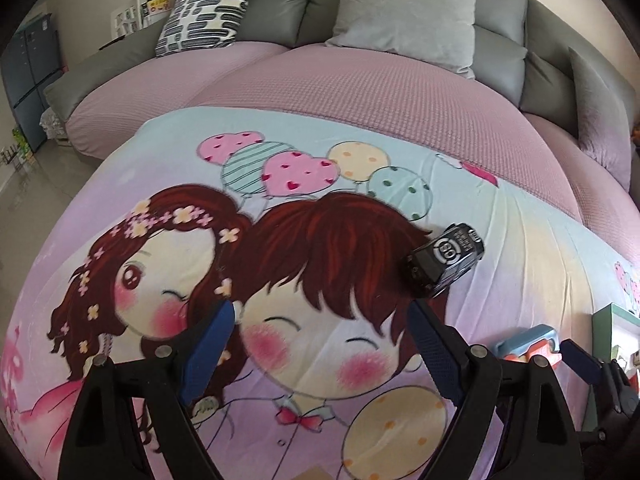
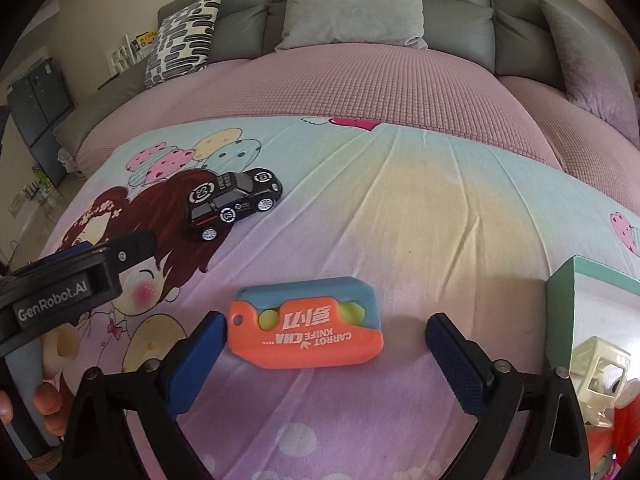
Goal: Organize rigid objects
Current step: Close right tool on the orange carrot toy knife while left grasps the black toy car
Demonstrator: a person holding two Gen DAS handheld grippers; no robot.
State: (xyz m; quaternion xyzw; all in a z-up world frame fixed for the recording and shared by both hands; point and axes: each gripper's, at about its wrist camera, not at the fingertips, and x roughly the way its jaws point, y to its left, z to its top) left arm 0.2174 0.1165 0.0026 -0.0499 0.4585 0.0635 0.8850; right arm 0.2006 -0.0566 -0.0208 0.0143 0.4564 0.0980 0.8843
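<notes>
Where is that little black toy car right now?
The black toy car sits on the cartoon blanket, beyond and left of the orange carrot knife toy, over the printed girl's hair.

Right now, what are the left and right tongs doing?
Left tongs: open, holding nothing.
Right tongs: open around the orange toy knife, not gripping it.

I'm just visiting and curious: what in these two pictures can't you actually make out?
- Green box: right wrist view, cut off by the frame's edge; most of its contents unseen.
- White toy inside it: partly behind the right gripper.
- Orange toy: left wrist view, mostly hidden behind gripper fingers.
- Black toy car: roof lettering too small.
</notes>
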